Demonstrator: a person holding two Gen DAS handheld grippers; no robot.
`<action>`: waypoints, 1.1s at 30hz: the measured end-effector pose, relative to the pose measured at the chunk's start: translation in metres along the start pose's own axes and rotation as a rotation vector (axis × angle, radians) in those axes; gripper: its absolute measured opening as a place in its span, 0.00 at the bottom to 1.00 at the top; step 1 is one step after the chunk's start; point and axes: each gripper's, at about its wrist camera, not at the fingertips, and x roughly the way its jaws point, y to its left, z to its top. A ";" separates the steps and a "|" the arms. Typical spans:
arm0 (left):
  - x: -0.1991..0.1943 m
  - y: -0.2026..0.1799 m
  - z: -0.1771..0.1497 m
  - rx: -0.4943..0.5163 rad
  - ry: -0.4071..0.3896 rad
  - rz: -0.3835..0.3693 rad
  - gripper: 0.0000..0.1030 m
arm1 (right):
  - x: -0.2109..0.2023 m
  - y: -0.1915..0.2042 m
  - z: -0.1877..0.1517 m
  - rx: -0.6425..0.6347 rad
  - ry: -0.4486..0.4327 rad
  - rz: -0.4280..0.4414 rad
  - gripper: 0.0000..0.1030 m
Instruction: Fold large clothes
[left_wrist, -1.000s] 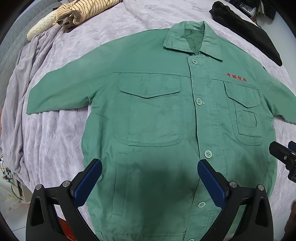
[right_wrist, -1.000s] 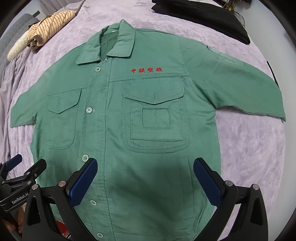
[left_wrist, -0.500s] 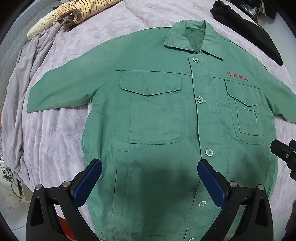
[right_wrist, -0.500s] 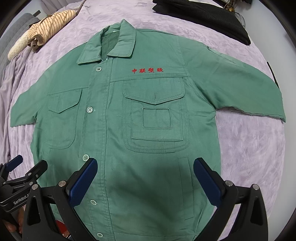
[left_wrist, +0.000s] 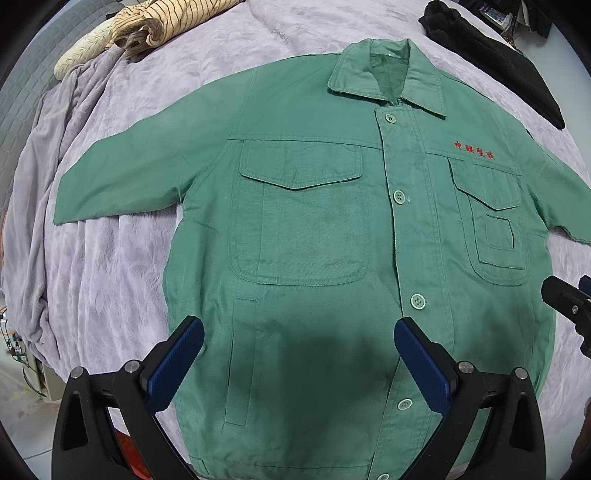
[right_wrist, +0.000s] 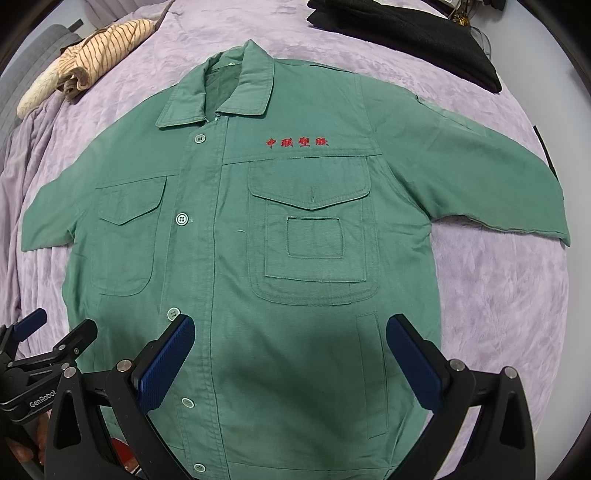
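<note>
A green work jacket (left_wrist: 314, 236) (right_wrist: 303, 258) lies flat and buttoned on a lilac bedspread, front up, collar far, both sleeves spread sideways. Red characters are stitched above one chest pocket. My left gripper (left_wrist: 299, 354) hovers open above the hem, left of the button line, with nothing between its blue pads. My right gripper (right_wrist: 290, 354) hangs open over the hem on the other side of the buttons, also empty. Each gripper shows at the edge of the other's view: the right one (left_wrist: 569, 302), the left one (right_wrist: 40, 343).
The lilac bedspread (right_wrist: 498, 295) surrounds the jacket. A striped beige garment (left_wrist: 155, 22) (right_wrist: 85, 62) is bundled at the far left. A black garment (left_wrist: 491, 55) (right_wrist: 406, 33) lies at the far right. The bed's left edge drops off to the floor (left_wrist: 22, 369).
Both views have drifted slightly; the jacket sits a little lower in the left wrist view. The jacket has not moved and both grippers stay open.
</note>
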 end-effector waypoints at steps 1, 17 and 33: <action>0.000 0.000 0.000 0.000 0.001 0.000 1.00 | 0.000 0.000 0.000 0.000 0.000 -0.002 1.00; -0.001 0.000 -0.002 -0.001 0.002 0.000 1.00 | -0.003 0.001 -0.001 -0.002 -0.002 -0.003 1.00; 0.000 0.001 -0.002 0.006 0.005 -0.005 1.00 | -0.002 0.003 -0.002 -0.009 -0.009 -0.006 1.00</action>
